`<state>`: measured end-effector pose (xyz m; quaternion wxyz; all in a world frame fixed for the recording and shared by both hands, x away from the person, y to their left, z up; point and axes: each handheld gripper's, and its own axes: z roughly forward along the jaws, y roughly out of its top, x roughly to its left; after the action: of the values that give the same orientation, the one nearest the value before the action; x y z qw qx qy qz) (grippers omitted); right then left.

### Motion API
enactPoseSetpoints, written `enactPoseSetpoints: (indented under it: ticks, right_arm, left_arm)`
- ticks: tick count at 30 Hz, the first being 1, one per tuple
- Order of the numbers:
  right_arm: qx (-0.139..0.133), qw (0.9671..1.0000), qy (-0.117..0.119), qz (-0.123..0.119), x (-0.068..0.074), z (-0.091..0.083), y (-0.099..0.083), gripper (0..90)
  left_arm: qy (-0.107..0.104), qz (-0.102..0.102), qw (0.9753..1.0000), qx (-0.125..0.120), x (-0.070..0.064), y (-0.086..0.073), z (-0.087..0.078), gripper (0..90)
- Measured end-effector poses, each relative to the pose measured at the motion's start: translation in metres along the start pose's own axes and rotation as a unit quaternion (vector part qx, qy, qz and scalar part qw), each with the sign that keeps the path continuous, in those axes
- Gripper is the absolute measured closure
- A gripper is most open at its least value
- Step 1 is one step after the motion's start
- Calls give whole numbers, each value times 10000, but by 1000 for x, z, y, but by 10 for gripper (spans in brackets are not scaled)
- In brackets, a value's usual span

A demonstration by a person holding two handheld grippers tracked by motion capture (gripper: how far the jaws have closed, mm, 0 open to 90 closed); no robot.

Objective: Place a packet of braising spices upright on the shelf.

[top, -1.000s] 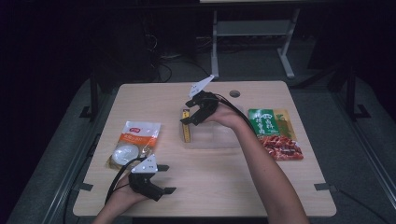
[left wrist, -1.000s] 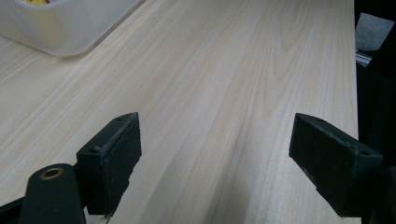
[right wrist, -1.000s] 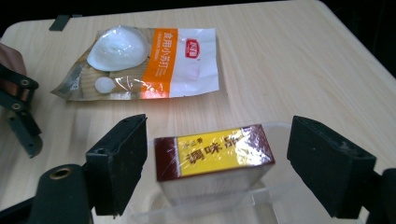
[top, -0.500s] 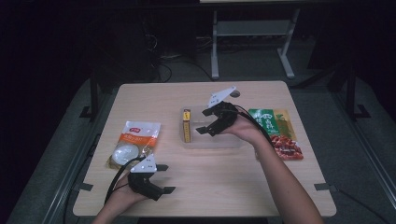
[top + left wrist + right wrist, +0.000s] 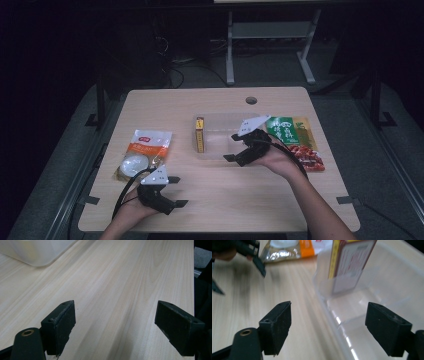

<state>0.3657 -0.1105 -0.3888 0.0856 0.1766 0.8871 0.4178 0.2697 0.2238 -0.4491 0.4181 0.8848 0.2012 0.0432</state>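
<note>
A clear plastic tray (image 5: 220, 136) lies at the table's middle, with a yellow box (image 5: 199, 134) standing on edge against its left wall. My right gripper (image 5: 235, 148) hovers open at the tray's right front corner, nothing between its jaws. In the right gripper view the tray (image 5: 372, 297) and the box (image 5: 352, 262) lie just ahead of the open gripper (image 5: 328, 332). My left gripper (image 5: 176, 191) rests open near the table's front left; in the left gripper view the open gripper (image 5: 115, 327) has bare wood between its jaws.
An orange and white food packet (image 5: 142, 152) lies at the left, just beyond my left hand. A green and red packet (image 5: 295, 140) lies right of the tray. A round hole (image 5: 251, 100) sits near the table's far edge. Dark floor and metal legs surround the table.
My right gripper let go of the yellow box, left it standing in the tray, and drew back to the right and toward me. The left gripper stayed still.
</note>
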Motion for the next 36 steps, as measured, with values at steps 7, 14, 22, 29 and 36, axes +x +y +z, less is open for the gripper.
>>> enactPoseSetpoints:
  ticks: [7,14,22,29,36]
  right_arm:
    - [116,9999,-44,104,18,-7,-26,207]
    - [150,9995,-17,276,37,-11,-50,206]
    - [193,9981,-64,587,49,-22,-86,206]
    - [203,9961,-262,821,53,-37,-111,197]
    - [238,9948,-347,926,49,-40,-117,191]
  left_arm:
    - [63,28,10000,-9,-1,-4,-4,164]
    - [181,-61,9998,1,-2,-8,-8,164]
    - [311,-149,9994,-5,1,-7,-12,164]
    - [462,-170,9988,1,9,-8,-20,164]
    - [984,-438,9942,64,23,-3,-35,165]
